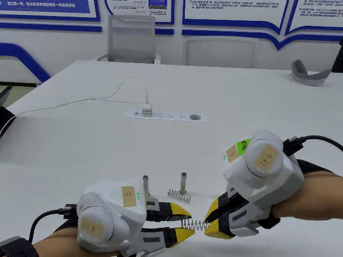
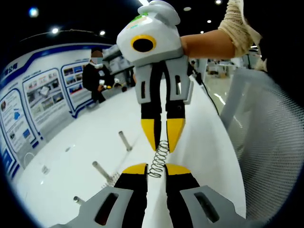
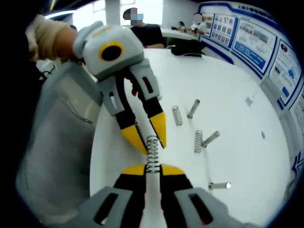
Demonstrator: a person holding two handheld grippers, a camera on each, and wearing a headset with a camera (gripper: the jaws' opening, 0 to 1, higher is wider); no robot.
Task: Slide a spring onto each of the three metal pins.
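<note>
One short spring is stretched in the air between the two grippers, just above the white table. My left gripper is shut on one end and my right gripper is shut on the other. In the left gripper view the spring runs from my own jaws up into the right gripper. Two bare metal pins stand just beyond, with a loose spring lying by the right one. The right gripper view holds three pins and two loose springs.
A white power strip with a plug and a thin cable lies at mid-table. A grey chair stands behind the far edge, and a grey band lies at the far right. A mesh chair back is close by the table's near edge.
</note>
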